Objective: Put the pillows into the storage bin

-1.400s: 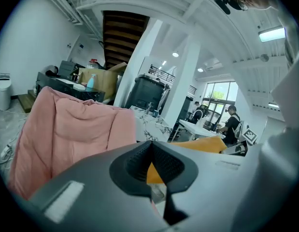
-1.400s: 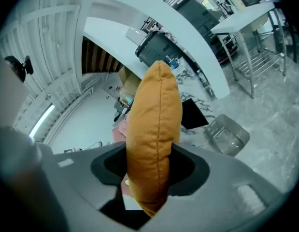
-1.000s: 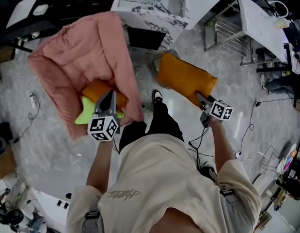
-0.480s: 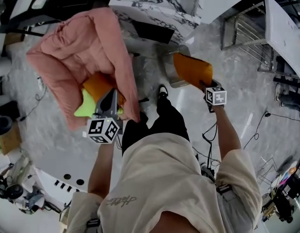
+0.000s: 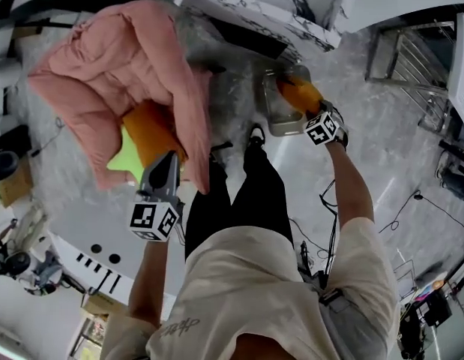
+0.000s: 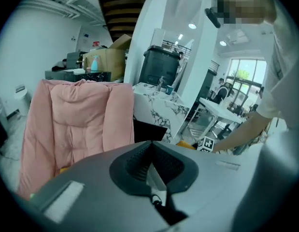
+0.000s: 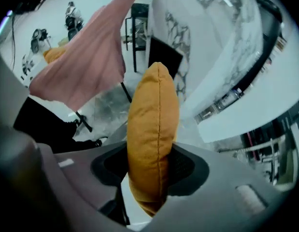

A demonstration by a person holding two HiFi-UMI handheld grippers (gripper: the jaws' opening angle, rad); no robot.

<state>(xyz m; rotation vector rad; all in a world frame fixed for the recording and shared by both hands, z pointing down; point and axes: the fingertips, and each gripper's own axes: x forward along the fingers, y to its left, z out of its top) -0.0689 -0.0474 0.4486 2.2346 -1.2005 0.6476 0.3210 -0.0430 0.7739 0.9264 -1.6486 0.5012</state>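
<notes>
Pink padded chair [image 5: 119, 73] stood on floor, carrying second orange pillow [image 5: 153, 130] and green star pillow [image 5: 125, 160]. Storage bin [image 5: 280, 128] sat near person's foot. Orange pillow [image 5: 297, 94] hung at bin's mouth, pinched by right claw [image 5: 308, 113]. Left claw [image 5: 170, 160] was closed, empty, beside chair.

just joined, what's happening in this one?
A person is packing pillows. The right tool is shut on an orange pillow, held at the mouth of the storage bin on the floor. The left tool is shut and empty, near the pink chair, where a second orange pillow and a green star pillow lie.
</notes>
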